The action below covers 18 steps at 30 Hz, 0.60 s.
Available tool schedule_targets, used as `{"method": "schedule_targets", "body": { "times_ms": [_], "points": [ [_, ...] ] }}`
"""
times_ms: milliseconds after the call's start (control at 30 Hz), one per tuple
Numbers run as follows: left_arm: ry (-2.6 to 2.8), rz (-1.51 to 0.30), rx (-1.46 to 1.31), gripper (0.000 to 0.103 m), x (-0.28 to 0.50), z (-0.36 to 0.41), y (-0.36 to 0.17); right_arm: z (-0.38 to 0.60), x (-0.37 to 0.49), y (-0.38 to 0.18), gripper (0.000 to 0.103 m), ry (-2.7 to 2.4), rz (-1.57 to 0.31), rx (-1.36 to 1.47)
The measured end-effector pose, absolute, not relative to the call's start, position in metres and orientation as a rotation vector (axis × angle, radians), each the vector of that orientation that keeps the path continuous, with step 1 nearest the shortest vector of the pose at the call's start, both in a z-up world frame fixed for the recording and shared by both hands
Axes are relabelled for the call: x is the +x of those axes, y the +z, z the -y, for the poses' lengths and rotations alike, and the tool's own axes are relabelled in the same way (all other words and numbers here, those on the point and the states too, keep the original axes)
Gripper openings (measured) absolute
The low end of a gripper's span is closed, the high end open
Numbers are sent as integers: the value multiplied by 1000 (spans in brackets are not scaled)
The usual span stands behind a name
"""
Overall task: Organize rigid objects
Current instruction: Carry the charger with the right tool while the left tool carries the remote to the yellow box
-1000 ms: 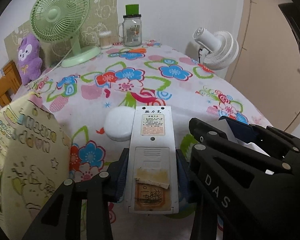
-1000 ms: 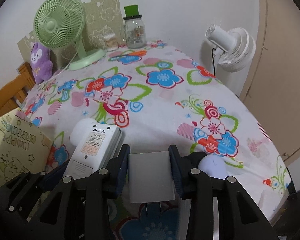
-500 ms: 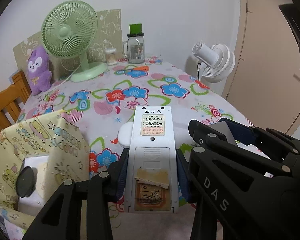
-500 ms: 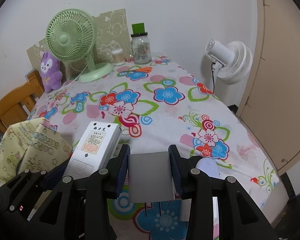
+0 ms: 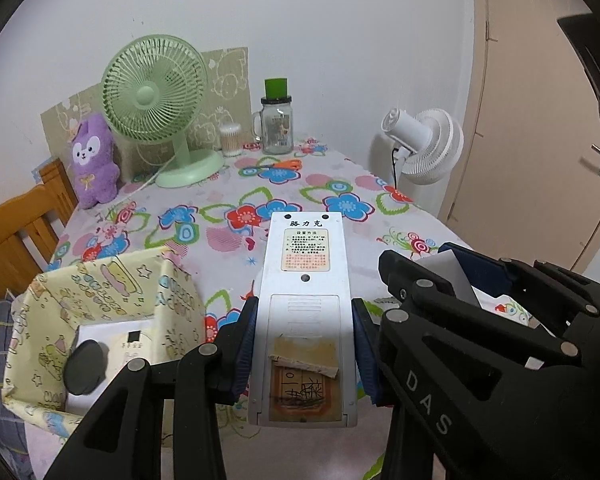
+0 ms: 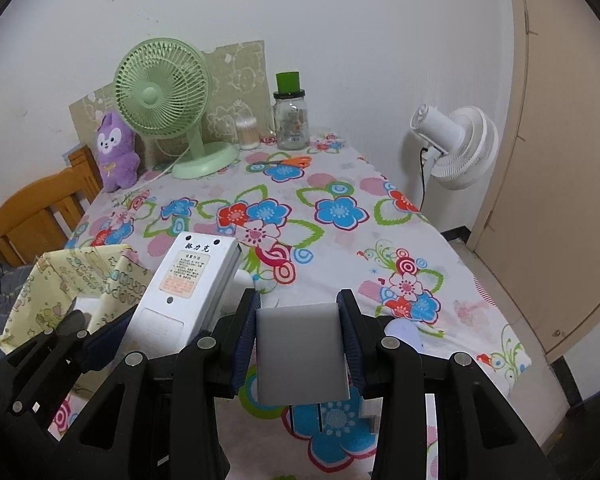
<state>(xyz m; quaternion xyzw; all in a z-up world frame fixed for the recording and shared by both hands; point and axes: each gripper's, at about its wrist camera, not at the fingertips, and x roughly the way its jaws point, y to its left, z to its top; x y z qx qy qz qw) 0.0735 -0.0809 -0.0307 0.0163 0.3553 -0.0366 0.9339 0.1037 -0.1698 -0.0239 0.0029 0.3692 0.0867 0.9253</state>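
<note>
**Both tongs loaded, box waiting on the left**

Left tongs (image 5: 304,354) are clamping a white remote (image 5: 305,300) face-down by its lower half, and right tongs (image 6: 298,350) are pinching a flat grey block (image 6: 300,354), both hovering over the floral worktop (image 6: 340,184). I'm guessing they're heading for the yellow paper-lined box (image 5: 100,312), which is sitting at the near-left edge. It's already holding a white item and a black disc (image 5: 85,366), so space is getting tight. The green fan (image 5: 156,96) and jar (image 5: 277,126) are standing well back.

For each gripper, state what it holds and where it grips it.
Left gripper clamps the white remote by its lower sides; right gripper clamps the grey block by its sides.
</note>
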Motion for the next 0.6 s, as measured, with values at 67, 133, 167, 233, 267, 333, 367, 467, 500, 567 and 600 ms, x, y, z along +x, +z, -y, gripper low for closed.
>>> {"method": "schedule_targets", "body": {
  "times_ms": [67,133,167,233,267,333,367,467,500,567,600],
  "points": [
    [-77,-722,35,45,69,80,-27,169,100,-20,43,177,-752,5],
    [-78,-717,38,45,67,79,-23,168,97,-15,43,177,-746,-1],
    [-79,-716,38,45,66,78,-21,167,95,-13,43,176,-744,-2],
    [-78,-710,39,45,63,77,-18,166,92,-8,43,178,-737,-5],
    [-77,-707,41,45,61,75,-16,165,90,-7,43,178,-734,-6],
    [-75,-705,43,45,60,74,-13,163,88,-3,43,180,-729,-7],
    [-73,-705,44,45,58,73,-12,162,87,-1,43,182,-727,-8],
    [-70,-705,47,45,56,69,-9,158,84,2,43,189,-723,-10],
    [-68,-704,47,45,55,68,-8,157,83,4,43,192,-722,-11],
    [-65,-701,49,45,54,65,-6,155,81,5,43,196,-719,-12],
    [-63,-701,50,45,54,64,-6,153,80,7,43,199,-717,-12]
  ]
}}
